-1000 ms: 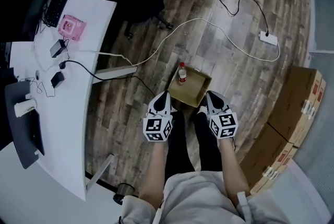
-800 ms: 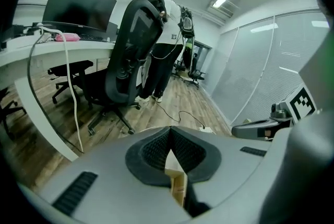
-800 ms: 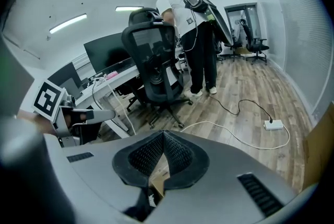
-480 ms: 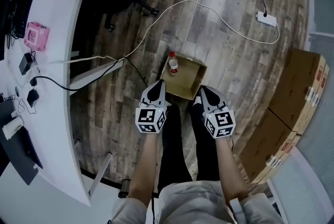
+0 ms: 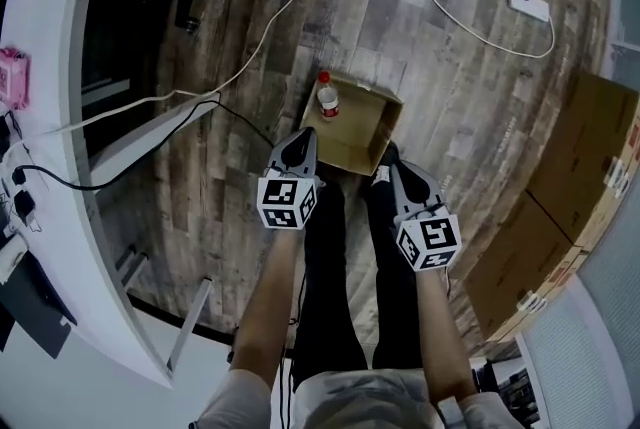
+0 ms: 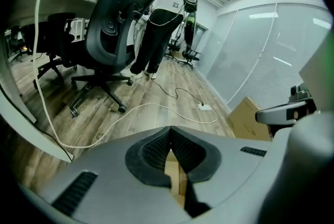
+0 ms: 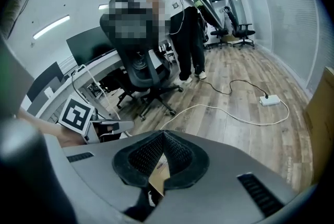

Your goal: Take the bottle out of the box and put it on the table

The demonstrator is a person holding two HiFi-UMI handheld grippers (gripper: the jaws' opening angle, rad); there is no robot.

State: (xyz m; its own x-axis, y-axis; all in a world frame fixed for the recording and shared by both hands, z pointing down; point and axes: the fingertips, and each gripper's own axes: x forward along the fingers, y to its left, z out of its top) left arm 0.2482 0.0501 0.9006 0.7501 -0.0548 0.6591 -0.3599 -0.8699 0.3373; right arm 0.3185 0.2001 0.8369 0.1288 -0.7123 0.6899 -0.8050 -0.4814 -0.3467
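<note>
While inside one box (image 5: 366,125), one bottle (image 5: 326,97).

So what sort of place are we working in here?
Most likely an office: a curved white desk, a black swivel office chair on castors, and glass partition walls along a wood-plank floor.

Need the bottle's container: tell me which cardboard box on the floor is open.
The small box mid-floor, open-topped with the bottle standing inside; the stacked cartons at right are closed.
</note>
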